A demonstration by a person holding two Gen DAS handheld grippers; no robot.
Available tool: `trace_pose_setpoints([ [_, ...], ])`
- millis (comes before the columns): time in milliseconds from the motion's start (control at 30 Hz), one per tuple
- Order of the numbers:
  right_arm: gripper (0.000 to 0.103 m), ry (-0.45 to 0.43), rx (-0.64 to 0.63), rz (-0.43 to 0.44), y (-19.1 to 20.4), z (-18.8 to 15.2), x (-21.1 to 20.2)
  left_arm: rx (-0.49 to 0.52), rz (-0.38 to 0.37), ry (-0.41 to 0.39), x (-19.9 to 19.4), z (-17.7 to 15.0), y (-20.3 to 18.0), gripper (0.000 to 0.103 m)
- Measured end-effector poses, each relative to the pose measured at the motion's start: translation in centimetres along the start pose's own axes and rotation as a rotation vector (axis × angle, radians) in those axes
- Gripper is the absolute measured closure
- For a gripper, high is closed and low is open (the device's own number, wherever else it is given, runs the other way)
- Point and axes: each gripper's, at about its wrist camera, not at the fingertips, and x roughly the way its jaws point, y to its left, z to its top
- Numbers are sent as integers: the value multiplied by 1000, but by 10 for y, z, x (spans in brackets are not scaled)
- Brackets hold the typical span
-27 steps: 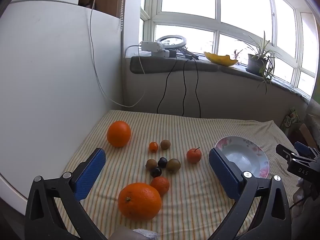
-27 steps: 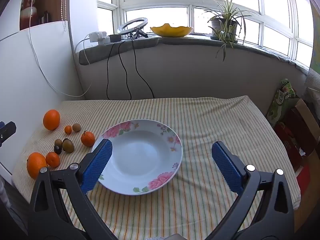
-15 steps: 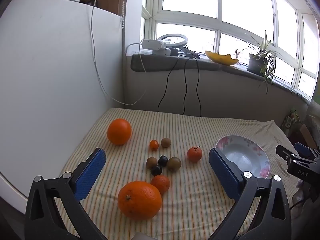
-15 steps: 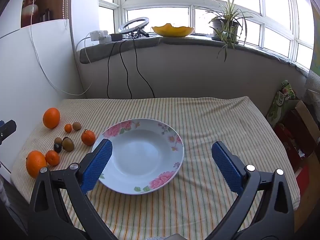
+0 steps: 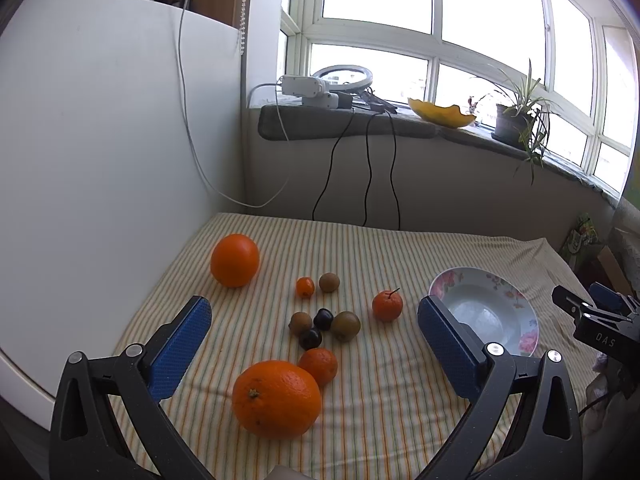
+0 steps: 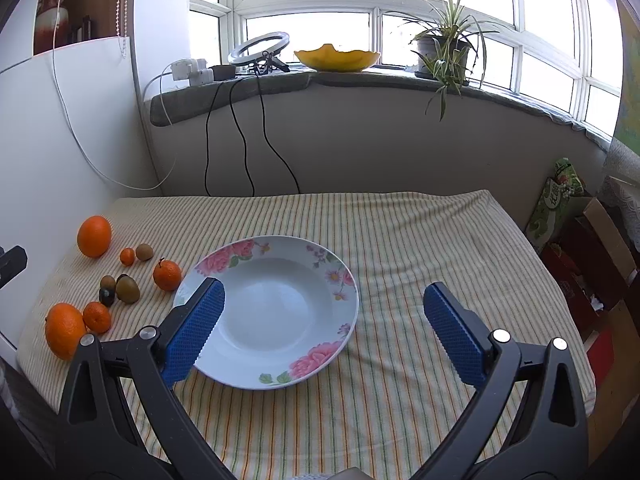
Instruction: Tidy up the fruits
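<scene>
Jaws of left gripper (image 5: 314, 330) spread wide, empty; nearest big orange (image 5: 277, 398) lies between them on striped surface (image 5: 400, 392), kiwis and mandarins beyond. Right gripper (image 6: 323, 318) jaws spread, empty, left one overlapping floral plate (image 6: 336, 344); fruits lie left of the plate.

Daylight floods in through the window (image 6: 372, 4), and I see its panes blown out to pure white in both views. The striped table (image 6: 420, 240) is evenly lit; the near orange (image 5: 277, 398) and the plate (image 6: 224, 258) cast only soft, faint shadows. Both feeds look sharp to me. Fisheye bending curves the frames, with dark vignetting in every corner.
</scene>
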Motion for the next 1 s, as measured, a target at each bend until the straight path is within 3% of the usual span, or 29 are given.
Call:
trace_pose_setpoints([
  [1000,1,4,-2,-3,0,1,1,7,3,-3,-4,-1,-4,1],
])
